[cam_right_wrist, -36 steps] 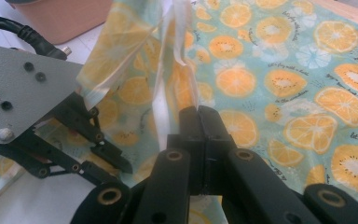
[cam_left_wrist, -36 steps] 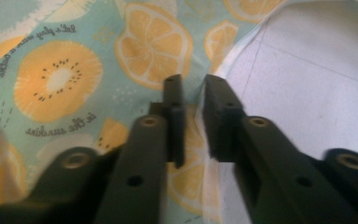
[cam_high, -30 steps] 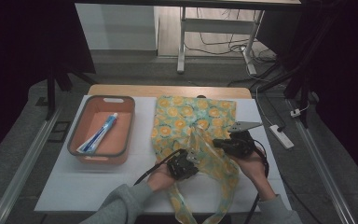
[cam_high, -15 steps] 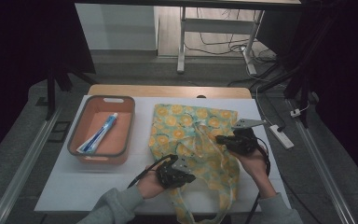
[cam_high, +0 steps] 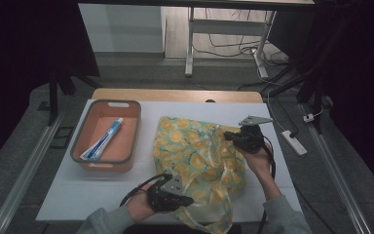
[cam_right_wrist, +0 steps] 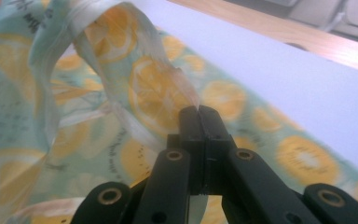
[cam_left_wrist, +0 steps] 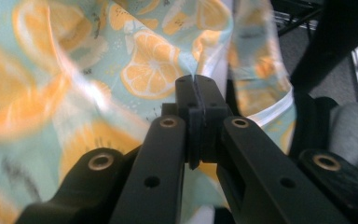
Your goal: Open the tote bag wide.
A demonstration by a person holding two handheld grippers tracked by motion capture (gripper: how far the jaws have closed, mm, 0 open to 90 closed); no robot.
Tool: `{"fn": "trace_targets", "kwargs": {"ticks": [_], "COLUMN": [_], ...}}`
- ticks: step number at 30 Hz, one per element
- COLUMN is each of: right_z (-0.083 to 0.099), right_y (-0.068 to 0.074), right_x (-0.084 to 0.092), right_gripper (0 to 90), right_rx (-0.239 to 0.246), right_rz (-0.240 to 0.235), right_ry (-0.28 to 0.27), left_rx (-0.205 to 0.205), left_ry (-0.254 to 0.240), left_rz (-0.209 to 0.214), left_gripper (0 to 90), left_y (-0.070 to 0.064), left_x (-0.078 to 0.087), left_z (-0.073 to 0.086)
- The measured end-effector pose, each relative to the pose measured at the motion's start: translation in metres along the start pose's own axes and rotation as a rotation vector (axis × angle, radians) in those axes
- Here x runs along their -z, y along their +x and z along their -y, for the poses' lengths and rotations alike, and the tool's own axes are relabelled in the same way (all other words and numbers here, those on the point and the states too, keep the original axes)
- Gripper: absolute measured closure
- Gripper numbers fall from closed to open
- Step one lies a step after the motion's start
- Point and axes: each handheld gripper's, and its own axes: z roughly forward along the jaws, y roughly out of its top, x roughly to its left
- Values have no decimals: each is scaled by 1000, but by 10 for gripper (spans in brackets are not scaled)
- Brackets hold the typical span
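left gripper [cam_high: 187, 200] pinching lemon-print bag [cam_high: 197, 151] cloth | right gripper [cam_high: 228, 136] clamping bag edge ahead of it | risk: thin fabric slipping out under opposing pull

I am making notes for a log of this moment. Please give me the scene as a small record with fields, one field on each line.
surface: white table top
bag: lemon-print bag, crumpled, right of the tray
tray: orange tray, at left
tray contents: toothpaste tube lying inside
left gripper: left gripper, jaws closed, pinching the bag's fabric at its near edge
right gripper: right gripper, jaws closed, pinching the fabric at the bag's right side
floor item: power strip right of the table
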Motion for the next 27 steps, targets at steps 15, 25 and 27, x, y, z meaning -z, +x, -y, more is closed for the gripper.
{"fn": "trace_targets", "kwargs": {"ticks": [15, 25, 27], "right_z": [6, 9, 9], "right_y": [-1, 3, 3], "right_x": [0, -1, -1], "right_gripper": [895, 895, 895], "right_rx": [-29, -13, -14], "right_rz": [-44, -73, -73], "right_ry": [-5, 3, 6], "left_rx": [81, 148, 150], "left_ry": [-78, 106, 145], "left_rz": [-302, -437, -456], "left_gripper": [395, 198, 201], "left_y": [13, 49, 54], "left_x": [13, -37, -47], "left_z": [-19, -28, -26]}}
